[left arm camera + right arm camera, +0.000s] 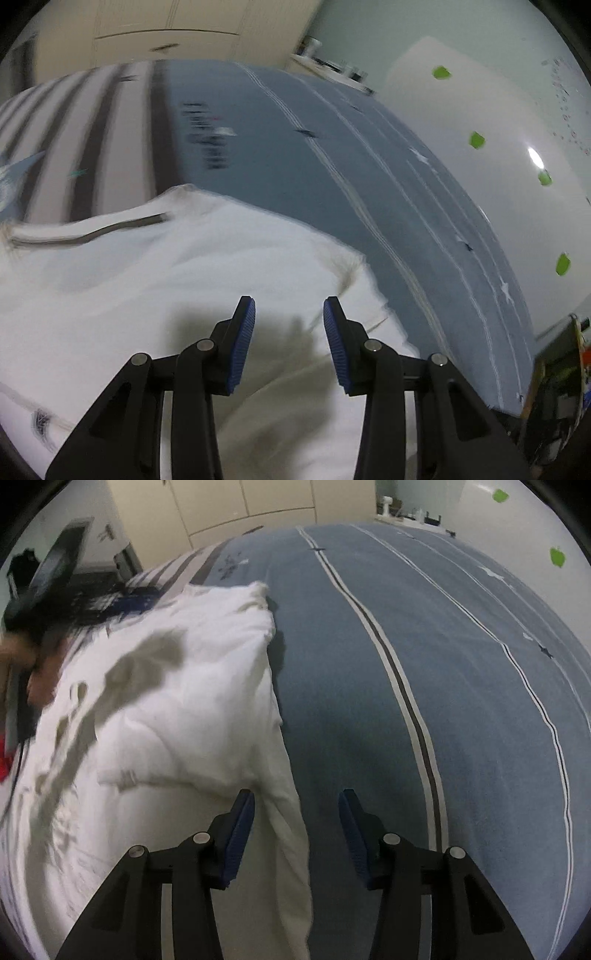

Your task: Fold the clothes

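Note:
A white garment [192, 266] with a dark trim line lies bunched on a blue striped bedspread [288, 155]. My left gripper [289, 310] is open just above the garment, its blue pads empty. In the right wrist view the same white garment [177, 701] lies crumpled at the left, its right edge running down between my fingers. My right gripper [297, 801] is open over that edge, with the bedspread [369, 664] under the right finger. The left wrist view is blurred.
A white wall with green stickers [476, 140] runs along the bed's right side. Cream wardrobe doors [258, 502] stand beyond the bed. A dark blurred shape and a hand [44, 657] show at the left of the right wrist view. Clutter [554, 387] sits at the bed's near right corner.

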`<state>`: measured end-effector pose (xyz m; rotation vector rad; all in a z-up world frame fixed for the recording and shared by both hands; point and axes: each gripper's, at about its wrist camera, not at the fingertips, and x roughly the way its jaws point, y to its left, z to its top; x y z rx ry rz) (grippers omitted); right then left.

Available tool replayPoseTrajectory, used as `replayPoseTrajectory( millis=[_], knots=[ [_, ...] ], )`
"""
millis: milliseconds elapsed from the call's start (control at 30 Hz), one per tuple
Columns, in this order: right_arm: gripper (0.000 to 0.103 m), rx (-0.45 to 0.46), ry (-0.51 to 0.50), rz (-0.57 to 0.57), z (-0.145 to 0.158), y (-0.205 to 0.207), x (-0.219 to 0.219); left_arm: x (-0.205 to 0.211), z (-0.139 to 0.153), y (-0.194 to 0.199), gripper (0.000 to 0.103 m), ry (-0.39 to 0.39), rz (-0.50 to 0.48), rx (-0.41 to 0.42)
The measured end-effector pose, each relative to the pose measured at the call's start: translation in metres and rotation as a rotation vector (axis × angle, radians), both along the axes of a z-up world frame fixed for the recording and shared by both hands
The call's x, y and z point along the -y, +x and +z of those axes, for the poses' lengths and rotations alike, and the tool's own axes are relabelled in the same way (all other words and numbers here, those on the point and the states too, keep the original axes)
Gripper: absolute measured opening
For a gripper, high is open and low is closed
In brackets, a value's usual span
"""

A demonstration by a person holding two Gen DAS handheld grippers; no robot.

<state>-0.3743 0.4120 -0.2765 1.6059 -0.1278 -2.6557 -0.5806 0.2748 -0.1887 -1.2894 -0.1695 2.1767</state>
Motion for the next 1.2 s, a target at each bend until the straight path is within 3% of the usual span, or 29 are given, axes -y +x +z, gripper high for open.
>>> replayPoseTrajectory(
  millis=[200,367,400,433,500,633,733,833,867,900,933,1000,1200],
  knots=[
    [0.044,-0.002,-0.04,-0.017,-0.008,0.015,-0.014,-0.064,-0.024,-0.021,0.035,-0.017,-0.051,0.061],
    [0.043,-0.012,-0.039,-0.028,-0.011,0.008,-0.01,-0.087,-0.04,-0.019,0.033,-0.102,-0.058,0.028],
    [0.039,-0.014,-0.038,-0.025,-0.012,0.005,-0.008,-0.089,-0.042,-0.019,0.013,-0.124,-0.059,0.012],
    [0.025,-0.015,-0.035,-0.017,-0.012,0.005,-0.007,-0.091,-0.044,-0.019,0.003,-0.152,-0.058,-0.01],
    [0.003,-0.014,-0.034,-0.003,-0.011,0.003,-0.006,-0.091,-0.047,-0.023,0.002,-0.202,-0.035,-0.057],
    [0.003,-0.008,-0.068,0.019,-0.01,0.01,-0.005,-0.071,-0.047,-0.044,0.002,-0.209,0.082,-0.062],
    [0.003,0.0,-0.049,0.067,-0.01,0.021,0.001,-0.056,-0.05,-0.06,0.0,-0.242,0.144,-0.058],
    [0.003,0.002,-0.057,0.075,-0.01,0.032,-0.001,-0.04,-0.047,-0.066,0.002,-0.194,0.13,0.013],
    [0.005,0.005,-0.066,0.065,-0.008,0.032,-0.003,-0.035,-0.041,-0.061,0.006,-0.183,0.13,-0.003],
    [0.012,0.007,-0.073,0.055,-0.006,0.032,-0.005,-0.029,-0.035,-0.053,0.012,-0.183,0.128,-0.027],
    [0.029,0.008,-0.056,0.039,-0.003,0.032,-0.007,-0.023,-0.03,-0.045,0.014,-0.191,0.121,-0.046],
    [0.041,-0.016,-0.063,0.007,0.005,0.033,-0.014,-0.006,-0.023,-0.027,0.02,-0.178,0.115,-0.051],
    [0.041,-0.065,-0.068,-0.056,0.02,0.014,-0.022,0.064,-0.017,0.046,0.034,-0.223,0.157,-0.061]
  ],
)
